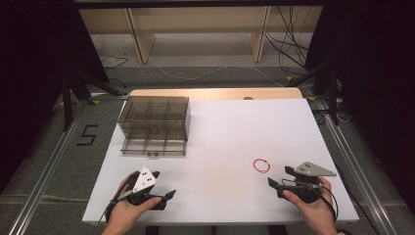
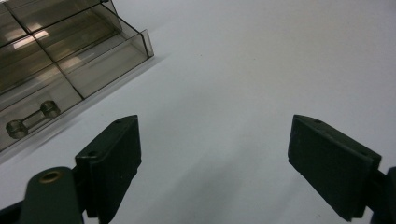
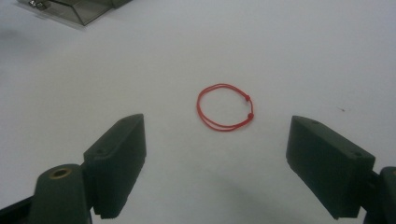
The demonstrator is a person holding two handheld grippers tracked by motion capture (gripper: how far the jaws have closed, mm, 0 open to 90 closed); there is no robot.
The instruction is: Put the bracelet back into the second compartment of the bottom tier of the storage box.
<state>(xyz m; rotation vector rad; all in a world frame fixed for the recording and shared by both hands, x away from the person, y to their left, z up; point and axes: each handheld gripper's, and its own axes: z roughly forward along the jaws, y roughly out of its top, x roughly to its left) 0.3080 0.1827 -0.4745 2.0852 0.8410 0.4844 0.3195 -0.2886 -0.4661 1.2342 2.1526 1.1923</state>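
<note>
left gripper: held low at the near left of the table, jaws spread wide, nothing between them. Its own view looks across bare white surface toward the organizer.
right gripper: near right of the table, jaws also spread wide and empty. Aimed at the cord loop just ahead.
cord loop: thin red string bracelet, doubled strand, two small knots on one side. Lies flat on the table just beyond the right gripper, well apart from the organizer.
loop handling: probably near weightless, limp, zero stiffness. Will collapse when lifted and likely slide rather than resist. Not fragile. Main risk is the jaws closing on the table and missing the strand, since it sits flush.
grip point: best guess is across the knotted side, where it is thickest; jaws come down straddling the strand, then pinch.
organizer: smoky clear plastic drawer box at the far left of the table, divided compartments, small handle on the front. Looks rigid and light. Drawers appear pushed in; contents cannot be told.
</note>
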